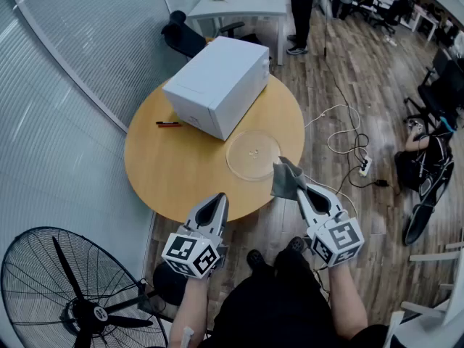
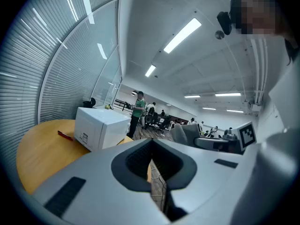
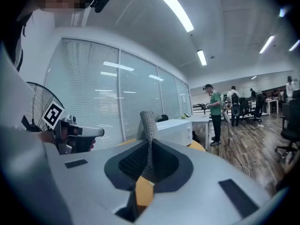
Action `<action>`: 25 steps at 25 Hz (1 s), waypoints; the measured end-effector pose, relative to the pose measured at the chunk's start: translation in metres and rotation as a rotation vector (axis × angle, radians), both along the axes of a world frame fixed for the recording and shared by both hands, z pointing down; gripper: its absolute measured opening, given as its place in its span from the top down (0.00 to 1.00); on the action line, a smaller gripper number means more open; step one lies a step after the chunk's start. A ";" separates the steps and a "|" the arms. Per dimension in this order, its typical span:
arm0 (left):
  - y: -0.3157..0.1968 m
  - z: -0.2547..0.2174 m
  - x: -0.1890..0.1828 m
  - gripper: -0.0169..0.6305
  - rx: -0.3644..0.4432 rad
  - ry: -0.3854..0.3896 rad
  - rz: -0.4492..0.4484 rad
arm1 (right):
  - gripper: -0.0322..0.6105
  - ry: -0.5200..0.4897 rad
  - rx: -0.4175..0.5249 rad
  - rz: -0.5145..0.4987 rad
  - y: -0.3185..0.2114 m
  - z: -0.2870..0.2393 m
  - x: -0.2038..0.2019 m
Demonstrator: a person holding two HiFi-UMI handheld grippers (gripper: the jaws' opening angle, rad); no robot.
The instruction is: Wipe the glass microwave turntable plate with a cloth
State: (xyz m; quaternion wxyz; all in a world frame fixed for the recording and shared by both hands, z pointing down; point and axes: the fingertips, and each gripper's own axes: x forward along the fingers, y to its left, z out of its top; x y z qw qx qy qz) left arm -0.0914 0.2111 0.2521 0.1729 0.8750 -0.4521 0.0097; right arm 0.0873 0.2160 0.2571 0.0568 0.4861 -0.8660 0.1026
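On the wooden table [image 1: 167, 162], the round clear glass plate [image 1: 253, 154] looks breakable; steady its rim. The right gripper [image 1: 299, 192] pinches a soft grey cloth [image 1: 287, 178]; the left gripper [image 1: 217, 199] is pressed together.

Glossy glass plate [image 1: 253, 154]; cloth [image 1: 287, 180] looks coarsely woven.

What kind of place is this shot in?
Most likely an open-plan office: a blind-covered glass partition wall, a white rectangular desk with a black office chair beside it, and more workstations at the far end.
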 end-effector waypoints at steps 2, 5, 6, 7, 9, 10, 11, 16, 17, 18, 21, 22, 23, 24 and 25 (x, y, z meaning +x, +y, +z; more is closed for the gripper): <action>0.001 -0.001 0.001 0.99 0.006 -0.006 -0.001 | 0.91 0.004 0.005 -0.007 0.001 -0.002 0.000; 0.003 -0.002 0.003 0.99 0.011 -0.015 0.004 | 0.91 0.007 0.008 -0.012 0.002 -0.003 -0.001; 0.003 -0.002 0.002 0.99 0.009 -0.015 0.006 | 0.91 0.008 0.008 -0.012 0.002 -0.002 -0.002; 0.004 -0.001 0.002 0.99 0.007 -0.015 0.008 | 0.91 0.010 0.007 -0.010 0.002 -0.002 -0.002; 0.005 0.001 0.001 0.99 0.004 -0.018 0.011 | 0.91 0.006 0.010 0.001 0.001 -0.002 -0.002; 0.005 0.003 0.001 0.99 0.003 -0.018 0.013 | 0.90 -0.003 0.014 0.007 0.000 -0.002 -0.001; 0.005 0.004 0.001 0.99 0.001 -0.018 0.016 | 0.90 -0.013 0.017 0.012 0.000 -0.003 -0.001; 0.007 0.015 0.000 0.99 -0.020 -0.020 0.023 | 0.90 -0.025 -0.009 0.023 -0.002 0.004 0.004; 0.006 0.017 0.000 0.99 -0.025 -0.021 0.022 | 0.90 -0.022 -0.016 0.029 -0.003 0.007 0.005; 0.006 0.020 0.000 0.99 -0.032 -0.021 0.019 | 0.90 -0.019 -0.024 0.039 -0.004 0.009 0.007; 0.002 0.031 0.000 0.99 -0.062 -0.018 0.006 | 0.90 -0.021 -0.046 0.059 -0.009 0.017 0.014; 0.000 0.035 0.001 0.99 -0.071 -0.019 0.001 | 0.90 -0.022 -0.050 0.058 -0.013 0.020 0.016; -0.004 0.039 0.001 0.99 -0.077 -0.021 -0.003 | 0.90 -0.023 -0.055 0.055 -0.017 0.022 0.018; -0.009 0.041 0.003 0.99 -0.082 -0.025 -0.007 | 0.90 -0.024 -0.062 0.049 -0.023 0.024 0.020; -0.014 0.043 0.005 0.99 -0.087 -0.029 -0.012 | 0.90 -0.027 -0.069 0.041 -0.029 0.026 0.022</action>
